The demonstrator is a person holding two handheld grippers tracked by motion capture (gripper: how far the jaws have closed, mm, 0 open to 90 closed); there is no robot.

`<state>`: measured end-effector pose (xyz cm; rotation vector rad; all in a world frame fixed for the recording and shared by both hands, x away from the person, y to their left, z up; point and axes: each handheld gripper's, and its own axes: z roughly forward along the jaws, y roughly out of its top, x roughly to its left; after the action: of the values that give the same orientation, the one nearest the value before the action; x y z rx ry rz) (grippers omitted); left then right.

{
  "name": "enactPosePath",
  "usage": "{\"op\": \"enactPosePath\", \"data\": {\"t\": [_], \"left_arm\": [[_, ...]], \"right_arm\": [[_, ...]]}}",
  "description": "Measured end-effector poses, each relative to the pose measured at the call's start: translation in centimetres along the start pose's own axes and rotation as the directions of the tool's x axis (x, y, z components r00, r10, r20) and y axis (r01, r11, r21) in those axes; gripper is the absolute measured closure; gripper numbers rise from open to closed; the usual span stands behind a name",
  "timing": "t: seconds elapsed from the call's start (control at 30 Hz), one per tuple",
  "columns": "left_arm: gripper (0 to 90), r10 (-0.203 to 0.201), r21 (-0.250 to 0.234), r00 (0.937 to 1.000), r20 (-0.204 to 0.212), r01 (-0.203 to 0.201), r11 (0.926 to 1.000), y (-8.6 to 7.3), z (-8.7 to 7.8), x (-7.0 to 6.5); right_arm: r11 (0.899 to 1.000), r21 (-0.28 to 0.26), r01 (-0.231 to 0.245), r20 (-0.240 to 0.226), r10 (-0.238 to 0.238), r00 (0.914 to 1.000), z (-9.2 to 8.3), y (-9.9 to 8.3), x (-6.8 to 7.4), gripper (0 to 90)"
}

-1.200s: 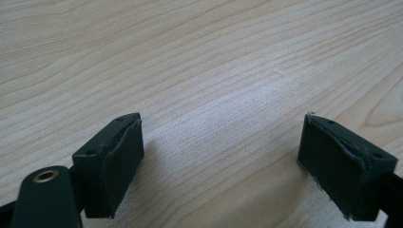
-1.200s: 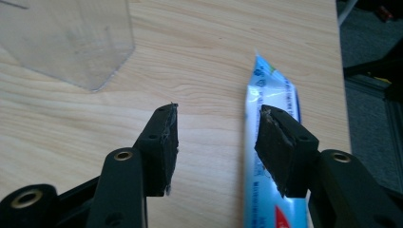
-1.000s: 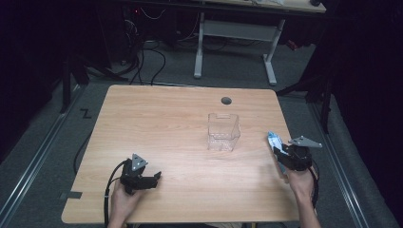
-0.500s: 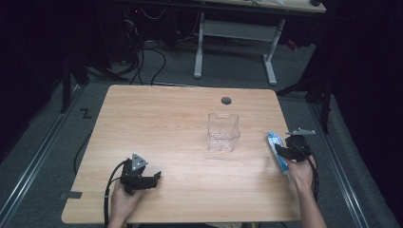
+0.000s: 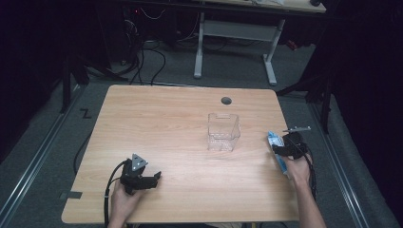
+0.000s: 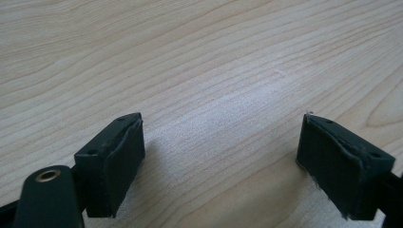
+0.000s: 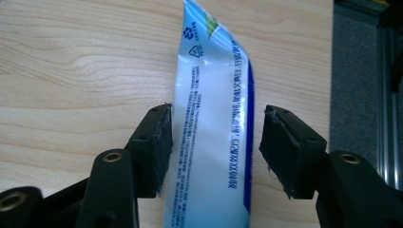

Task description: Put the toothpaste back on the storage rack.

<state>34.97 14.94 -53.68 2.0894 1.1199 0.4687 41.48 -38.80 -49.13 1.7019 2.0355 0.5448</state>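
A blue and white tube (image 7: 214, 85) lies flat on the wooden table (image 5: 166, 118) near its right edge (image 5: 276, 148). My right gripper (image 7: 216, 147) straddles the tube, and its jaws have just been opening. Both pads stand off the tube's sides, the right one with a clear gap. In the high view the right gripper (image 5: 286, 145) sits low over the tube. My left gripper (image 5: 153, 178) rests on the table at the front left, open, with bare wood between its jaws (image 6: 221, 156).
A clear plastic container (image 5: 223, 132) stands upright at mid-table, left of the tube. A round cable hole (image 5: 226, 100) is behind it. Beyond the table's right edge are dark floor and a metal rail (image 7: 387, 118). A white desk frame (image 5: 235, 38) stands behind.
The right gripper has sunk a little toward the table's right edge with the tube. Its jaws have spread apart and the tube now lies on the wood. The left gripper has kept still.
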Motion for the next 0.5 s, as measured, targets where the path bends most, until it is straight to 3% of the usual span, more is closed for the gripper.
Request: {"op": "enactPosePath", "data": {"t": [0.5], "left_arm": [[16.4,0.0,-0.002,1.0,-0.002,0.0,1.0,0.0,0.0,0.0]], "right_arm": [[0.998,0.055,0.028,0.0,-0.028,0.9996,1.2,0.8,0.9,46.9]]}}
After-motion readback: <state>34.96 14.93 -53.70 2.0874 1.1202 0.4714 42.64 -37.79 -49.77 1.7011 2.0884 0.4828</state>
